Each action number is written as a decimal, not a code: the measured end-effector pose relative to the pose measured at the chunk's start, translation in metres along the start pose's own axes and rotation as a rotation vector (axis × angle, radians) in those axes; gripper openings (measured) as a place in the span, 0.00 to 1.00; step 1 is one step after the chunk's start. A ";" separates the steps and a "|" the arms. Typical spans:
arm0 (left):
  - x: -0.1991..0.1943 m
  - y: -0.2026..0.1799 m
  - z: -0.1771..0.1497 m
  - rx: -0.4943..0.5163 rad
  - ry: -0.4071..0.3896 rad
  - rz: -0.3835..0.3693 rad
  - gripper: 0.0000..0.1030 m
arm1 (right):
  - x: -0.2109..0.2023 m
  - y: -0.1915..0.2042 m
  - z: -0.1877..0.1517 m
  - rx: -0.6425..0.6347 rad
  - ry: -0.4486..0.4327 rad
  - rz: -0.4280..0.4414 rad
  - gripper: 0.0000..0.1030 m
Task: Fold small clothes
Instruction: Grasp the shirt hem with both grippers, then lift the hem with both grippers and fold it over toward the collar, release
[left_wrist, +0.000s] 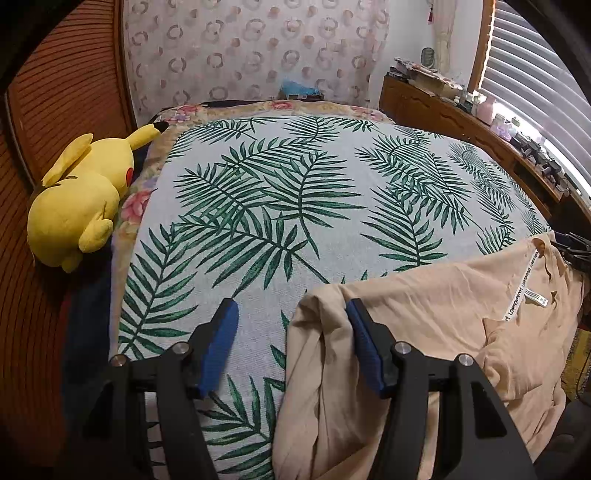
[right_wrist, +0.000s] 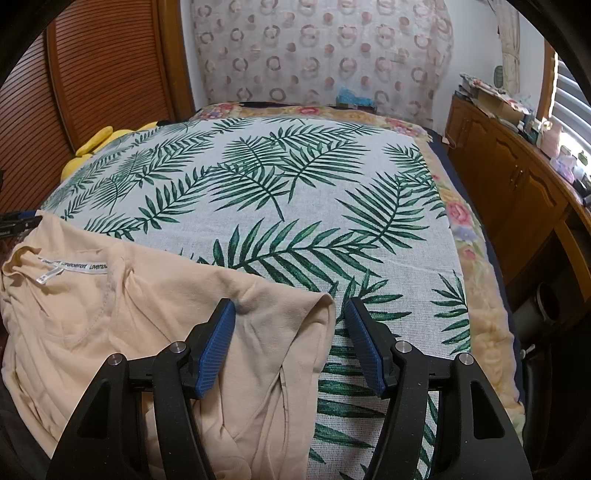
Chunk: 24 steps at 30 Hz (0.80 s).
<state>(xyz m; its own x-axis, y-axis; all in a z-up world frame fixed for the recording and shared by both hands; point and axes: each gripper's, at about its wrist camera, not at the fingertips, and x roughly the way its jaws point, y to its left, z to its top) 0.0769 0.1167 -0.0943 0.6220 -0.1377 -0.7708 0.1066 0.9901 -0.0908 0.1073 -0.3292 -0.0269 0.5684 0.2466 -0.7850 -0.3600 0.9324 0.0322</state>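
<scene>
Matt cotton shirt (right_wrist: 155, 306) (creased), woven bedspread (right_wrist: 295, 206)

Garment (left_wrist: 424, 332) lay on bed cover (left_wrist: 295, 203) at near edge, between both grippers. Left gripper (left_wrist: 291, 325) sat at garment's left sleeve end, one pad over cloth, other over bare cover. Right gripper (right_wrist: 290, 321) straddled right sleeve end. Plush toy (left_wrist: 81, 199) lay at bed's left edge, beside slatted door (left_wrist: 55, 96). Cabinet (right_wrist: 509, 192) ran along bed's right side, under window blind (left_wrist: 535, 74).
</scene>
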 end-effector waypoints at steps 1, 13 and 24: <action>0.000 0.000 0.000 -0.001 0.004 -0.001 0.58 | 0.000 0.000 0.000 0.000 0.000 0.000 0.62; -0.006 -0.013 -0.002 0.025 0.035 -0.104 0.29 | -0.005 0.009 -0.003 -0.057 -0.026 0.042 0.31; -0.092 -0.023 -0.012 -0.068 -0.218 -0.131 0.04 | -0.061 0.022 -0.003 -0.012 -0.189 0.113 0.08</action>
<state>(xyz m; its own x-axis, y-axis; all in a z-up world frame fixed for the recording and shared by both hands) 0.0079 0.1072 -0.0286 0.7593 -0.2600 -0.5966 0.1493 0.9619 -0.2291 0.0631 -0.3246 0.0197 0.6520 0.3952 -0.6471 -0.4375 0.8931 0.1046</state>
